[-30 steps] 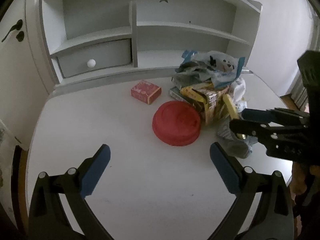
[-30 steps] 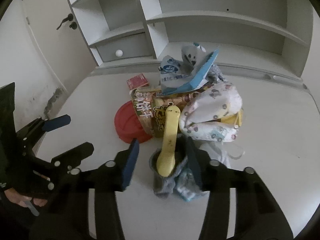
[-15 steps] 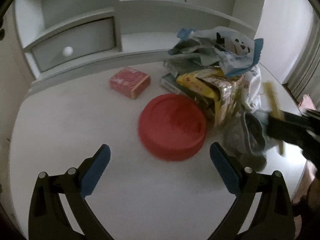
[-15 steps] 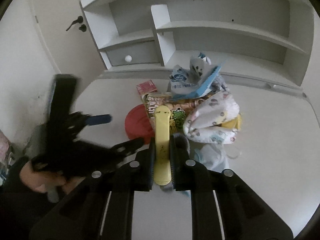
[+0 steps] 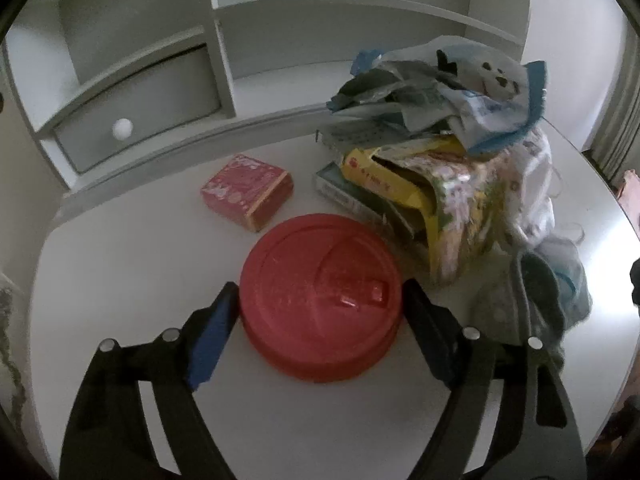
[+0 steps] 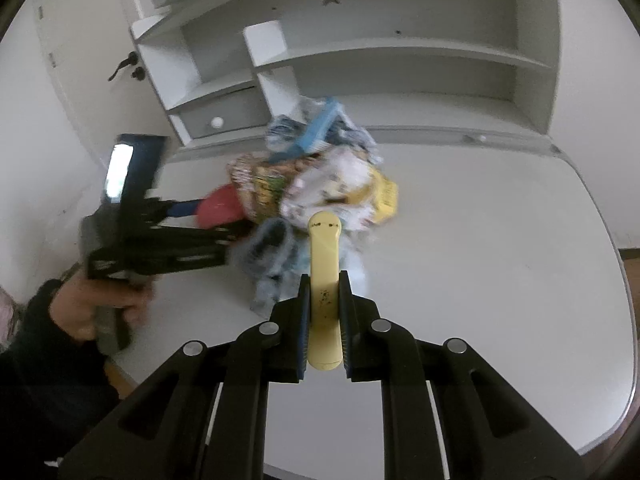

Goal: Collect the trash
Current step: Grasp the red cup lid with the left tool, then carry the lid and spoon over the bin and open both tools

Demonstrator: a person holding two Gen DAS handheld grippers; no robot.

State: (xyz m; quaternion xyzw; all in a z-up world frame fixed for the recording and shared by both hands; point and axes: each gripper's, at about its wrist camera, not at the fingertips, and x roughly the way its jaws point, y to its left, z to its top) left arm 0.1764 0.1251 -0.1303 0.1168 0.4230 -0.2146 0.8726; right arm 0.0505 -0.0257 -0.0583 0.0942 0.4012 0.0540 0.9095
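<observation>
Left claw: the left claw (image 5: 320, 308) straddles the red lid (image 5: 320, 296), one finger at each side of the rim; the pads look to be touching it, though I cannot tell if they are pressing
Right claw: the right claw (image 6: 324, 300) is clamped on the yellow stick (image 6: 325, 276), pinched about midway along its length, tip pointing forward, lifted clear of the table (image 6: 500, 240)
Red lid: lies flat on the table near its front, just beside the trash pile (image 5: 436, 152); judged rigid plastic, light, with a smooth rim that may slip, so opposite points of the rim are the sensible hold
Yellow stick: judged stiff, light plastic; the mid-length pinch should keep it from swinging
Trash pile: crumpled wrappers, a yellow snack packet and a printed cloth bag heaped towards the back of the table; soft and loose, likely to shed pieces if pulled by one corner
Grey sock (image 5: 516, 304): limp fabric at the right of the lid, best pinched at a fold
Pink box (image 5: 248, 190): small carton behind the lid, apart from it; stiff, takes a hold across its short sides
</observation>
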